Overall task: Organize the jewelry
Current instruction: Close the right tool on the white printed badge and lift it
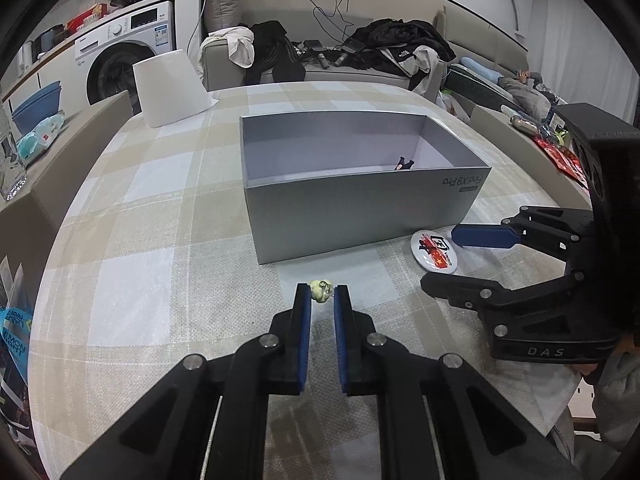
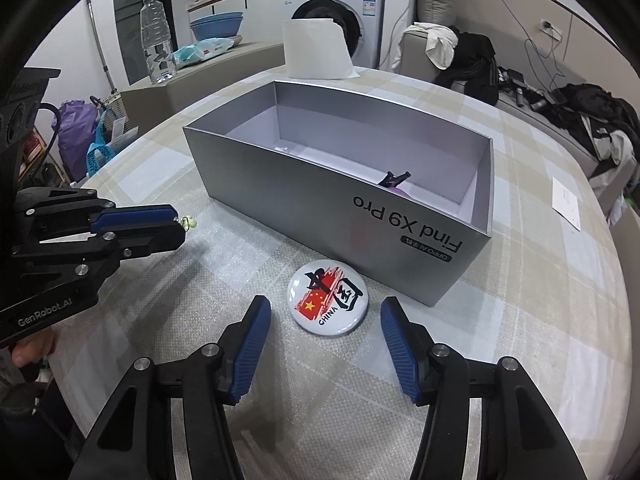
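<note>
My left gripper (image 1: 321, 293) is shut on a small pale yellow-green charm (image 1: 321, 290) with a metal ring, held between the fingertips just above the tablecloth, in front of the grey box (image 1: 360, 208). The charm also shows in the right wrist view (image 2: 189, 222) at the left gripper's tip (image 2: 178, 220). My right gripper (image 2: 325, 316) is open, its fingers either side of a round white China badge (image 2: 327, 304) lying on the cloth beside the box (image 2: 320, 200). The badge shows in the left wrist view (image 1: 436, 250) too. A small dark clip (image 2: 394, 179) lies inside the box.
A white paper roll (image 1: 170, 86) stands at the table's far left corner. A water bottle (image 2: 157, 32) and blue basins (image 2: 216, 24) sit on a side counter. A white paper slip (image 2: 566, 202) lies near the table's right edge. A sofa with clothes (image 1: 392, 44) is behind.
</note>
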Action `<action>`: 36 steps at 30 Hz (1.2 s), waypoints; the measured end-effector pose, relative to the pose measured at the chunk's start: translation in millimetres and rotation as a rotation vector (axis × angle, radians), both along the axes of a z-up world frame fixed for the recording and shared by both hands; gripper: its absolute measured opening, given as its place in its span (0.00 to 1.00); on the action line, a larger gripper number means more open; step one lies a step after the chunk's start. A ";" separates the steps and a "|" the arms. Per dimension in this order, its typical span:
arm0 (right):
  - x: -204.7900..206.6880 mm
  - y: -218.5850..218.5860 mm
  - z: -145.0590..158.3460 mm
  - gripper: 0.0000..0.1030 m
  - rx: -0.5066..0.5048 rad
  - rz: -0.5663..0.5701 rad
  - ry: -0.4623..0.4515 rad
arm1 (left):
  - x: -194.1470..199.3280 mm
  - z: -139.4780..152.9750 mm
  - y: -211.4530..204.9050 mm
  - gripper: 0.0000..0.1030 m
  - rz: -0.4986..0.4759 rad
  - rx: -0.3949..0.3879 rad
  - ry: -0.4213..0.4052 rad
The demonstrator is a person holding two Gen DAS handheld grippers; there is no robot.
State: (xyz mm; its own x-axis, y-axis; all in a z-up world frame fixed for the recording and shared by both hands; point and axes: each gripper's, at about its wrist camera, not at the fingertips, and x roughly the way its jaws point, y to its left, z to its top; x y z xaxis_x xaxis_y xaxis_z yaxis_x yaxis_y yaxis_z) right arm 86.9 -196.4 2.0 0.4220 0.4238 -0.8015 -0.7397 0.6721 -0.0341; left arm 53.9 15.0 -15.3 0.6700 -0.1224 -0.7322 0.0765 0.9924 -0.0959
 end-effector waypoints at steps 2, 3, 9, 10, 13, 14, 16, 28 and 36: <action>-1.2 1.0 -0.2 0.48 0.002 0.004 -0.007 | 0.2 -0.5 -0.7 0.07 0.000 0.000 0.001; -2.3 1.3 -0.1 0.44 0.004 0.007 -0.010 | 0.7 -0.8 -0.3 0.07 0.000 0.000 0.002; -5.4 0.0 1.0 0.38 0.002 0.022 -0.012 | -2.0 -0.9 0.3 0.07 0.007 -0.007 -0.002; -5.9 -0.3 1.2 0.38 0.005 0.022 -0.012 | -2.4 -0.6 -0.1 0.07 0.008 -0.007 -0.003; -8.7 -0.9 2.7 0.35 0.019 0.030 -0.016 | -3.5 1.4 -0.2 0.07 0.009 -0.008 -0.011; -11.5 -1.2 6.8 0.20 0.039 0.045 -0.023 | -3.4 2.3 -0.3 0.07 0.011 -0.008 -0.014; -14.5 -1.2 11.2 0.13 0.036 0.048 -0.035 | -3.8 3.3 -0.9 0.07 0.011 -0.006 -0.019; -7.0 -6.9 6.2 0.50 0.034 0.023 -0.009 | -3.5 1.6 -0.8 0.07 0.016 -0.008 -0.014; 1.2 7.1 -2.8 0.51 0.007 -0.004 -0.004 | -2.6 2.1 -0.8 0.07 0.014 -0.013 -0.012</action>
State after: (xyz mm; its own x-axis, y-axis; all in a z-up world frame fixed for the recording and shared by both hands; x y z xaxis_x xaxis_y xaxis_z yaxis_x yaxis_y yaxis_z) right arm 88.1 -189.3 -0.8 0.4265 0.4277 -0.7970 -0.7369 0.6753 -0.0320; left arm 51.3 14.2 -13.2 0.6807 -0.1225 -0.7223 0.0638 0.9921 -0.1081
